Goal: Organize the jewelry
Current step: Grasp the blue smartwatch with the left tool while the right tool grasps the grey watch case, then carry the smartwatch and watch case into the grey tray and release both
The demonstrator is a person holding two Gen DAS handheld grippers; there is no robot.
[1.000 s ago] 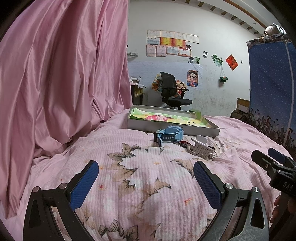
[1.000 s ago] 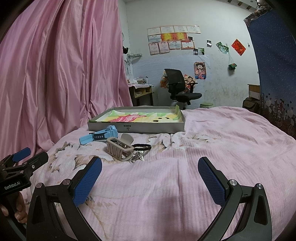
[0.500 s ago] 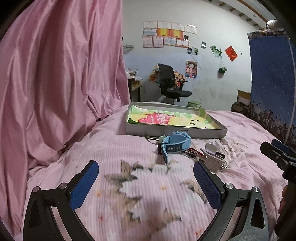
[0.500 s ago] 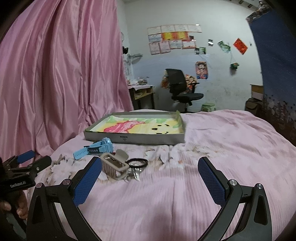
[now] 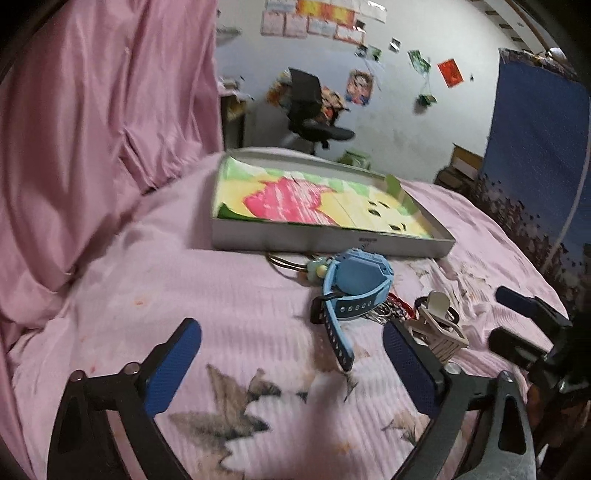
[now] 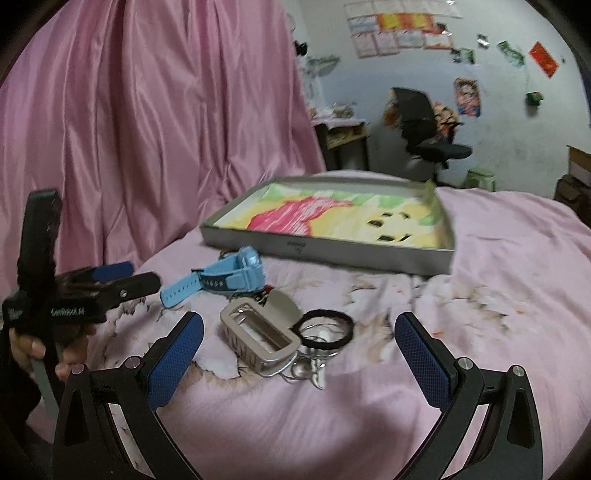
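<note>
- Hovering left tongs (image 5: 291, 363), spread wide and empty, just short of blue watch (image 5: 354, 284) on the bed.
- Holding right tongs (image 6: 299, 354) wide, empty, near beige clip (image 6: 258, 334).
- Closing best across the watch strap, avoiding the tangled hair tie (image 6: 325, 328).

Pink flowered bedspread (image 5: 229, 295) on the bed, shiny pink curtain (image 6: 147, 110) at left, black office chair (image 6: 424, 125) far, posters (image 6: 399, 22) on far wall, blue cloth (image 5: 539, 140) at right
</note>
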